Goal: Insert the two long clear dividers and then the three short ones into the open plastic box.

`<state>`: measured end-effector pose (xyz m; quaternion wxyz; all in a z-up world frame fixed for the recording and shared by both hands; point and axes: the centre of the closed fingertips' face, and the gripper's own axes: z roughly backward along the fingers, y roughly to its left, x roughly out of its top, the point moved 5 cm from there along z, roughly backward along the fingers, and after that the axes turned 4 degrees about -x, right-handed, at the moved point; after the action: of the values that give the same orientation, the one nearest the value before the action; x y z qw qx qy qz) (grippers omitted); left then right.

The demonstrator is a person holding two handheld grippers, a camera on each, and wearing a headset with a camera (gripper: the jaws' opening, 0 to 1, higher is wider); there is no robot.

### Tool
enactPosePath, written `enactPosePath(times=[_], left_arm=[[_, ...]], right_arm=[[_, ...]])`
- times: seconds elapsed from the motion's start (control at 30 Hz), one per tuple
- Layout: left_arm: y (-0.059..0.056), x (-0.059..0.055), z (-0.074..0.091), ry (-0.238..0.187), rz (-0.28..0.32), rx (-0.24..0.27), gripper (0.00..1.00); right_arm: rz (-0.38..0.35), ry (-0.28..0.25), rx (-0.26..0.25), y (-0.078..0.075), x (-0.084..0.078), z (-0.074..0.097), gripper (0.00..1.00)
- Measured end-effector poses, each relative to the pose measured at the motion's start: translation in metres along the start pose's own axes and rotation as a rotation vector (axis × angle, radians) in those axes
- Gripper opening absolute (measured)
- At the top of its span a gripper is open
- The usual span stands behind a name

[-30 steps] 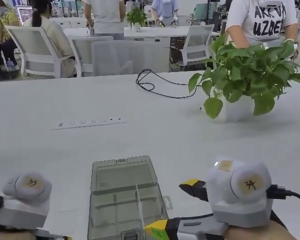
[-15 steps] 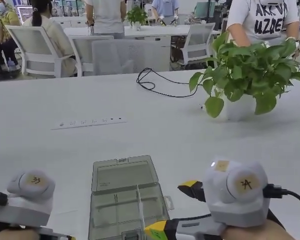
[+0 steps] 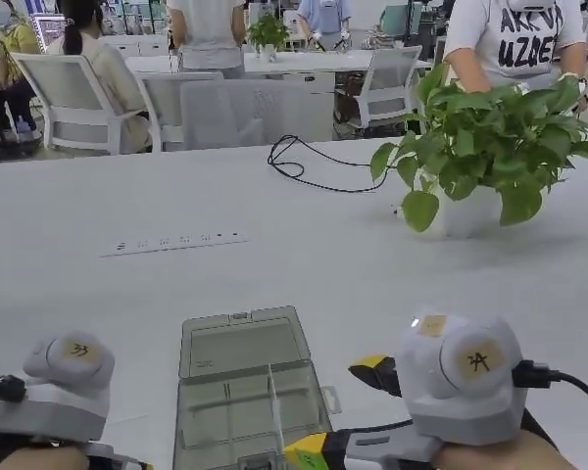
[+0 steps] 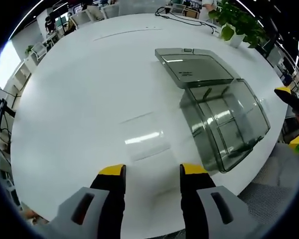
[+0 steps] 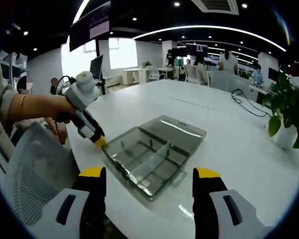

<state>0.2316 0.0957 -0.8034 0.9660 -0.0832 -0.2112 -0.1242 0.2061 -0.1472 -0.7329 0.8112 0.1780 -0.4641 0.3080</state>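
The open smoky plastic box (image 3: 225, 416) lies near the table's front edge, its lid (image 3: 243, 343) folded flat on the far side. One clear divider (image 3: 274, 397) stands lengthwise inside it. In the left gripper view the box (image 4: 239, 107) is to the right, and flat clear dividers (image 4: 144, 142) lie on the table just ahead of my open left gripper (image 4: 152, 172). My right gripper (image 5: 149, 174) is open and empty, and points at the box (image 5: 134, 149) from its right side. The right gripper (image 3: 341, 411) sits beside the box's right edge.
A potted plant (image 3: 490, 147) stands at the right rear, with a black cable (image 3: 304, 162) and a white power strip (image 3: 173, 241) further back on the table. Chairs and people are beyond the table. The front edge runs just under both grippers.
My left gripper has drifted slightly right and down in the head view. The right gripper and the box have hardly moved.
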Motion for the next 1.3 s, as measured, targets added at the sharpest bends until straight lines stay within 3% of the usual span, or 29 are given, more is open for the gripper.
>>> enactPosePath(times=[0.2,0.43,0.83,1.03,1.13,1.17,1.23,1.3], left_arm=[[0.0,0.0,0.001,0.023,0.007,0.019,0.32],[0.001,-0.001,0.002,0.031,0.004,0.013,0.31],[0.002,-0.001,0.005,-0.014,0.015,-0.01,0.3],[0.004,0.002,0.013,-0.062,0.034,-0.017,0.3],[0.004,0.007,0.019,-0.122,0.035,-0.027,0.3],[0.003,0.012,0.021,-0.166,0.018,-0.034,0.3],[0.003,0.013,0.024,-0.181,0.014,-0.037,0.3],[0.0,0.018,0.027,-0.228,0.012,-0.063,0.3]], right_arm=[[-0.002,0.001,-0.005,-0.001,0.0,0.0,0.71],[-0.01,0.008,-0.007,-0.002,-0.001,0.0,0.71],[-0.047,-0.001,-0.002,0.0,0.007,-0.003,0.67],[-0.085,-0.018,0.007,0.005,0.015,-0.009,0.64],[-0.133,-0.034,0.019,0.008,0.02,-0.012,0.62],[-0.158,-0.04,0.026,0.009,0.023,-0.014,0.61],[-0.199,-0.049,0.035,0.011,0.026,-0.016,0.59],[-0.242,-0.061,0.045,0.013,0.03,-0.019,0.57]])
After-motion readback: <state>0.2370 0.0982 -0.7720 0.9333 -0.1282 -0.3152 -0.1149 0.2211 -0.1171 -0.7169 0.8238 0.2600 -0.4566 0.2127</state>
